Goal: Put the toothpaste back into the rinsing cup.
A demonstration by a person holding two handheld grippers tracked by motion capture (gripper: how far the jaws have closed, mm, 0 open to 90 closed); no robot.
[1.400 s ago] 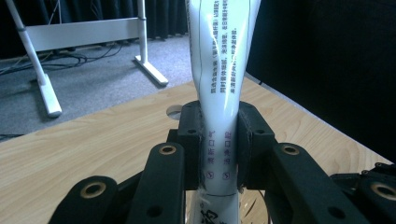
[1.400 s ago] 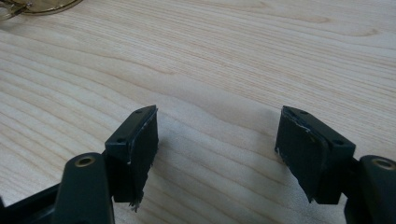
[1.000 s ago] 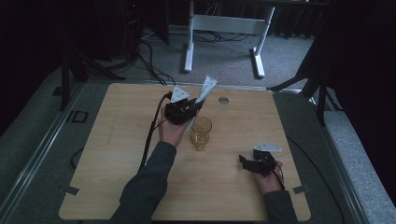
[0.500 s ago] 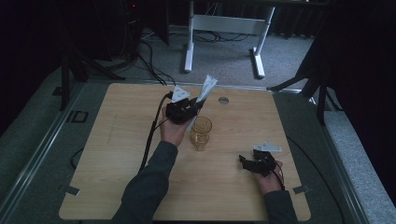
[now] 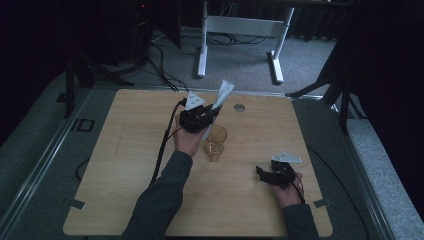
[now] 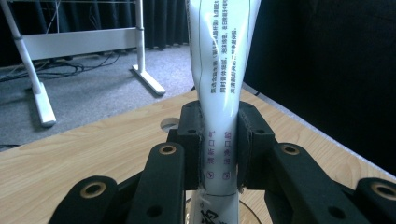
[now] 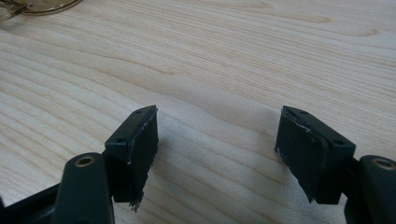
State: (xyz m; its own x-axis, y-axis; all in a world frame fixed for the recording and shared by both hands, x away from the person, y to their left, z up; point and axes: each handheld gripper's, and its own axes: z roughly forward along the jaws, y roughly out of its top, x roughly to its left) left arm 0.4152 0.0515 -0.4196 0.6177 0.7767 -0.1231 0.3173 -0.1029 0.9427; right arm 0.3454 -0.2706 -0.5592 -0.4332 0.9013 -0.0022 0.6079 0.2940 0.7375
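My left gripper [image 5: 209,114] is shut on a long white sachet [image 5: 221,96] with printed text, held tilted with its lower end over an amber glass cup [image 5: 215,142] at the table's middle. In the left gripper view the two pads clamp the sachet [image 6: 219,70] near its lower part, and the left gripper [image 6: 219,151] points toward the table's far edge. My right gripper [image 5: 261,172] rests low near the front right of the table, open, with nothing between its jaws. The right gripper view has the right gripper [image 7: 215,149] over bare wood, the cup's rim [image 7: 42,5] at top left.
The wooden table [image 5: 130,165] has a round cable hole [image 5: 239,107] near its far edge. A white desk frame [image 5: 240,30] and cables lie on the grey floor beyond. Dark curtains [image 5: 385,75] stand to the right.
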